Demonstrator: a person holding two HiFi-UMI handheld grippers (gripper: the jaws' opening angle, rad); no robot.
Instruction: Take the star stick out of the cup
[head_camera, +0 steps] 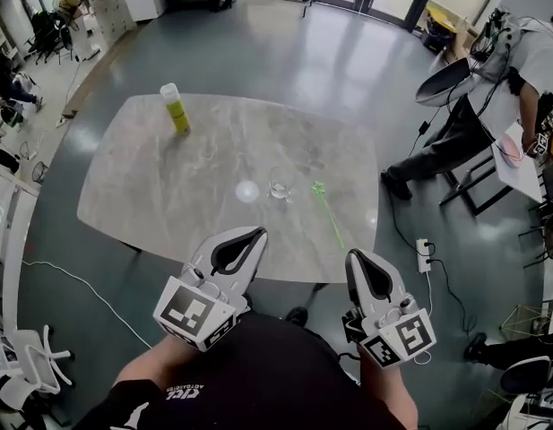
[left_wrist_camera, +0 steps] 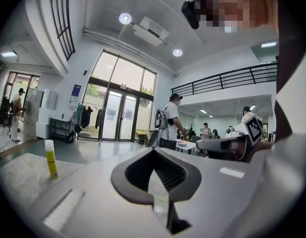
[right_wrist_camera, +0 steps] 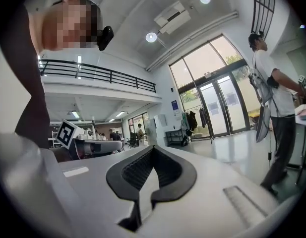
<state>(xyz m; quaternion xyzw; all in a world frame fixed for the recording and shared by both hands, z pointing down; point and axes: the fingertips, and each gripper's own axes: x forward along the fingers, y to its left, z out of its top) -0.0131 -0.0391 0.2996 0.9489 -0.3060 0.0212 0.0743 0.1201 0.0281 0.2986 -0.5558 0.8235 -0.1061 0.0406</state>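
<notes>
Left jaws (head_camera: 258, 232): clenched, tips meeting in a point, nothing between them. The pale grey shells are smooth, and ribbed black pads line a heart-shaped hollow.
Right jaws (head_camera: 355, 255): pressed together and empty, of the same grey shell and ribbed black lining.
Where the grippers are: both are held level at the near edge of the table (head_camera: 168, 186), side by side and apart. A cube with black-and-white square markers sits at the back of each.
Stick (head_camera: 330, 215): a thin, bright green rod with a small star at its far end. It is out of the cup and lies flat on the table. It is straight ahead of the right jaws, with the plain end nearest them and the star end farthest, and neither gripper touches it.
Cup (head_camera: 279, 187): small, round, clear glass, standing upright. It is ahead of the left jaws and a little to their right. The star lies near it on the right, not touching.
Bottle (head_camera: 175, 107): a slim yellow cylinder with a pale cap, upright, far ahead of the left jaws and off to their left.
Table: a rounded-corner slab with a grey marble pattern and a glossy top.
</notes>
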